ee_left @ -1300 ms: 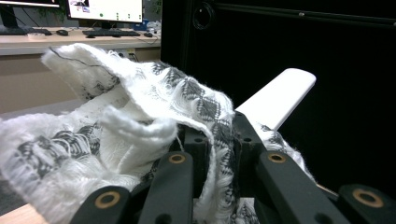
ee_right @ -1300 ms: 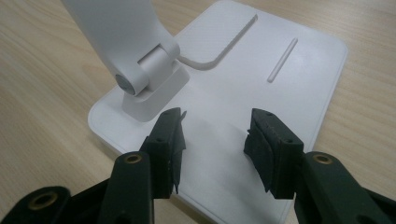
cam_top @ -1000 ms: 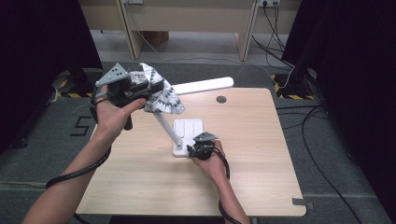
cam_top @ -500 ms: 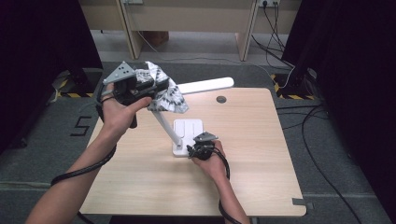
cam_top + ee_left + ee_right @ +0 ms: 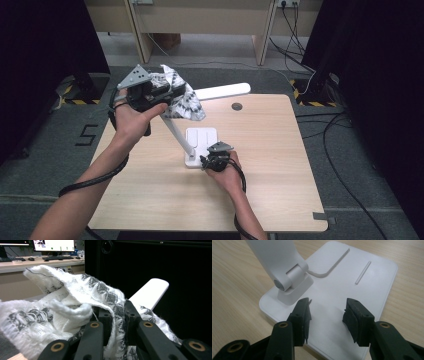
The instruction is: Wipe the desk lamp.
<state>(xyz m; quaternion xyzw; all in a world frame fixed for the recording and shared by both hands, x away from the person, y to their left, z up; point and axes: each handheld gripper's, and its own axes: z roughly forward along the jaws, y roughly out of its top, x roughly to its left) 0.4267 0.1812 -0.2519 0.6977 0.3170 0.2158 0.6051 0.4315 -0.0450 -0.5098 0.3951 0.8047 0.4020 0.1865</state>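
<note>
Wooden table [image 5: 280, 190] on grey floor [image 5: 55, 150]; left tool [image 5: 116, 322] pinching patterned cloth [image 5: 62, 305]; right tool [image 5: 327, 315] spread over lamp base [image 5: 367, 282].

A white cloth [image 5: 181, 95] with a grey woven pattern hangs bunched over the raised arm of a white desk lamp [image 5: 200, 145], near the joint where the flat lamp head [image 5: 223, 90] juts out level. The lamp's flat rectangular base [image 5: 352, 290] lies on the table, the arm leaning up from its hinge. The cloth's fringed edge appears to touch the lamp head.
</note>
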